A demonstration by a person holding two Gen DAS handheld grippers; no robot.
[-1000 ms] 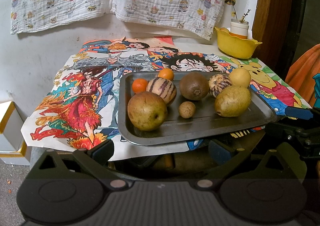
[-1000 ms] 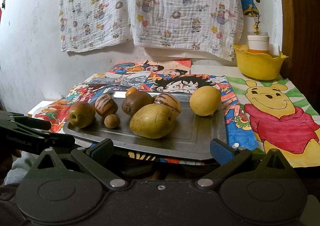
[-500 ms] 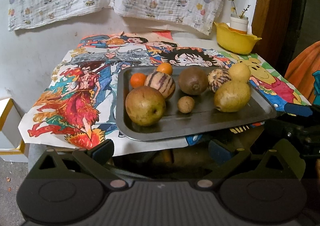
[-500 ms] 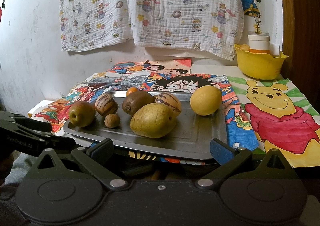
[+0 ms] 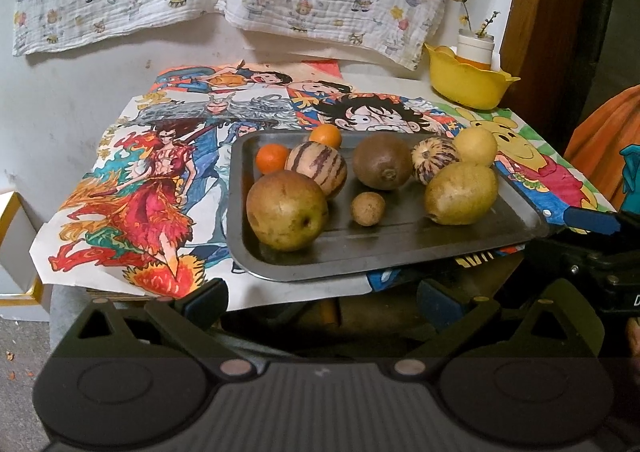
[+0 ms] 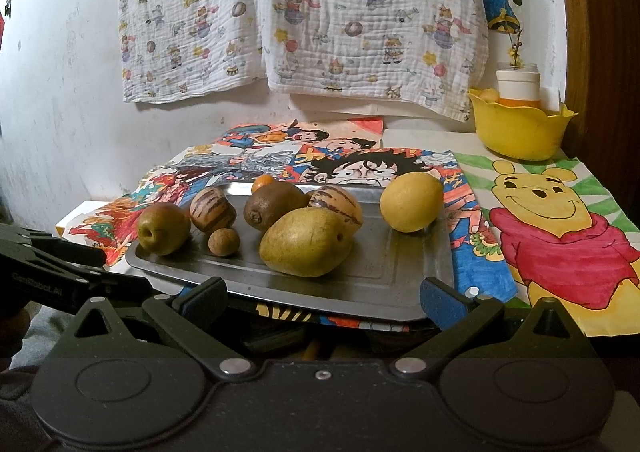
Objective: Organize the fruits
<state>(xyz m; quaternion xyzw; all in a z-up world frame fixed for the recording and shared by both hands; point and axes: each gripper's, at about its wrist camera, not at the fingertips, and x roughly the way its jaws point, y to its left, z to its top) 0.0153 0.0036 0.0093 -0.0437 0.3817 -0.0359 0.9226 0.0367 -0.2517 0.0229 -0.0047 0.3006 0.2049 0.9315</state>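
Observation:
A grey metal tray (image 5: 400, 248) (image 6: 384, 276) holds several fruits: a brown pear (image 5: 286, 209) at its near left, two striped melons (image 5: 318, 167) (image 5: 435, 159), a kiwi (image 5: 382, 165), a small brown fruit (image 5: 368, 208), a green-yellow pear (image 5: 460, 193) (image 6: 306, 242), a yellow fruit (image 5: 475, 145) (image 6: 411, 207) and two small oranges (image 5: 272, 157). My left gripper (image 5: 322, 302) is open and empty, just short of the tray's near edge. My right gripper (image 6: 322, 302) is open and empty at the tray's near right edge.
A yellow bowl (image 5: 468, 87) (image 6: 520, 129) with a white jar stands at the back right of the table. Coloured cartoon drawings (image 5: 132, 207) (image 6: 560, 236) cover the table. A printed cloth (image 6: 304, 11) hangs on the wall behind.
The left gripper has risen slightly and drawn a little closer, so the tray sits lower in its view. The right gripper has barely moved. No fruit has moved.

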